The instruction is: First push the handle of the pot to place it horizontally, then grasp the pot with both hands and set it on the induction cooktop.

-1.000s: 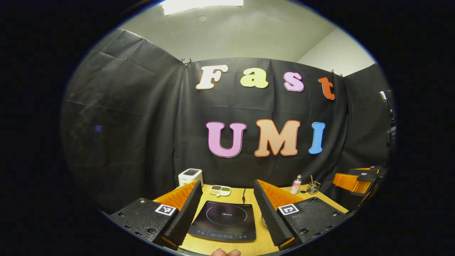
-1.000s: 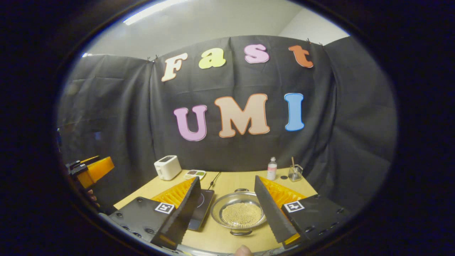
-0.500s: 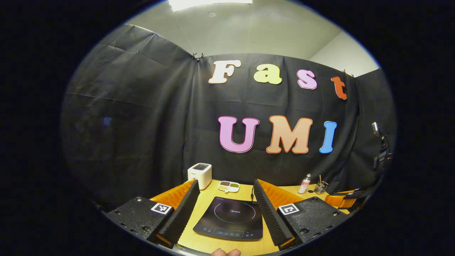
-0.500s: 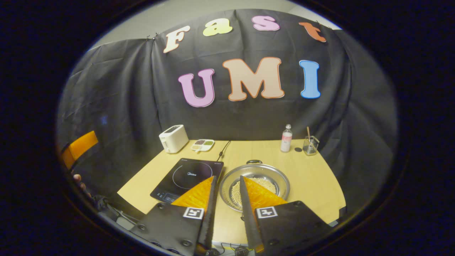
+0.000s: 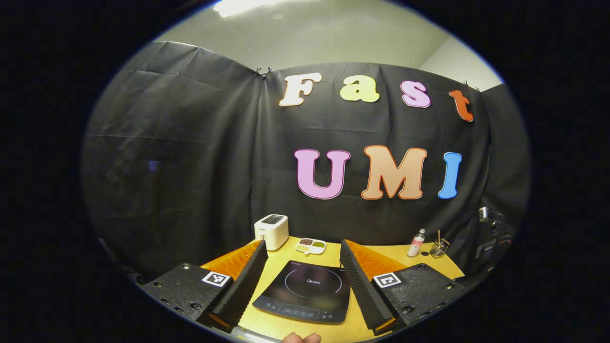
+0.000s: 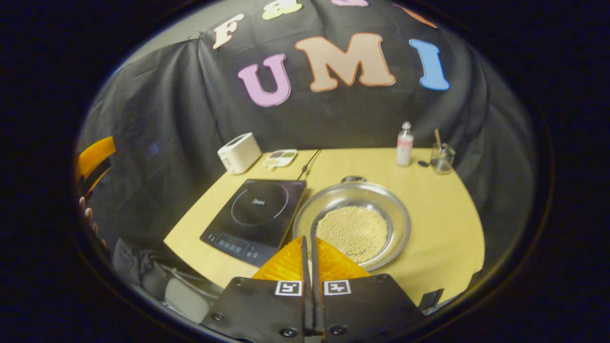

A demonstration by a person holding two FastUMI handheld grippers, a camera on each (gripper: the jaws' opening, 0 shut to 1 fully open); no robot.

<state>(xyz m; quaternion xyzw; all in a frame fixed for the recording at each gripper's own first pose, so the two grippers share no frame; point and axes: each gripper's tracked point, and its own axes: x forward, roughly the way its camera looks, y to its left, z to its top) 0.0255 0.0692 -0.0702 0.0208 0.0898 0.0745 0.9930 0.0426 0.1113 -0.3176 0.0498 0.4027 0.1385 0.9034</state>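
Now pressed together after standing spread a second ago: right claw (image 6: 310, 245), its orange fingers meeting at lower centre of the right gripper view, tips hanging over the near rim of the pot.

Spreading across the middle of that view: yellow desk (image 6: 448, 200), bare at the right.

Sitting right of centre on the desk: steel pot (image 6: 351, 224), round and shallow, pale beads covering its bottom, one small handle showing at the far rim toward the top of the frame.

Lying just left of the pot: black induction cooktop (image 6: 255, 219), nothing on it; also lying at lower centre of the left gripper view (image 5: 305, 291).

Framing the cooktop there, wide apart and gripping nothing: left claw (image 5: 301, 247).

Standing along the desk's far edge: white toaster (image 6: 238, 152), divided snack tray (image 6: 280, 158), bottle (image 6: 404, 144), small glass (image 6: 442, 158) holding a stick.
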